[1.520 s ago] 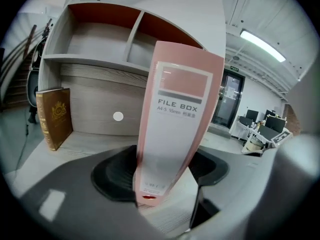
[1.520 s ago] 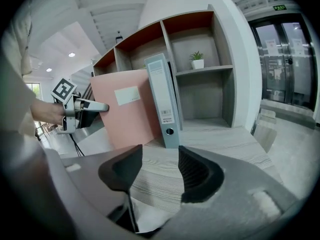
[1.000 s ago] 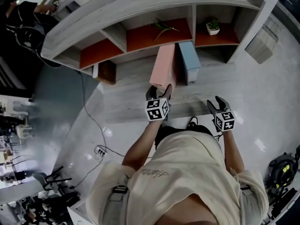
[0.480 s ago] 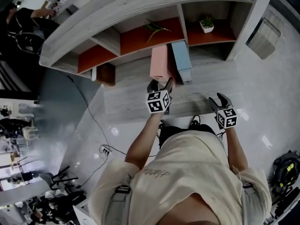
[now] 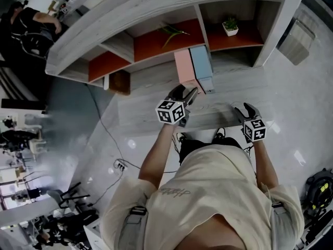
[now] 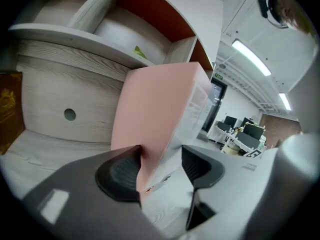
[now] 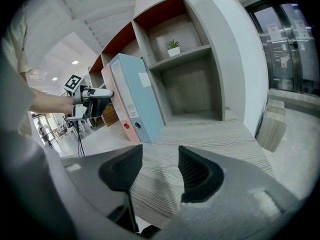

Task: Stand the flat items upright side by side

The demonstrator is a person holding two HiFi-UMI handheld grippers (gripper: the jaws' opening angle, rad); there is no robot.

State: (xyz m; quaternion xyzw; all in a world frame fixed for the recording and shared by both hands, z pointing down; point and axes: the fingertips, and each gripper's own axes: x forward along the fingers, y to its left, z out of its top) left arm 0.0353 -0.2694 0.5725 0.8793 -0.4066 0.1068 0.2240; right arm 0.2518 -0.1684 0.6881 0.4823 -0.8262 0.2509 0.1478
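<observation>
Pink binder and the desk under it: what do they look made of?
Pink binder: smooth matte cover, probably plastic-coated board; metal-looking rivets near its lower edge. Desk: pale matte wood-grain surface, likely laminate rather than solid wood.

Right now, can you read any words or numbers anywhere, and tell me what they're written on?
No text here is legible.
Dark print on the person's cream shirt: too blurred to read.
White spine labels on the pink lever-arch binder and the pale blue lever-arch binder: too small to read.
Gold print on the brown box: blurred.
</observation>
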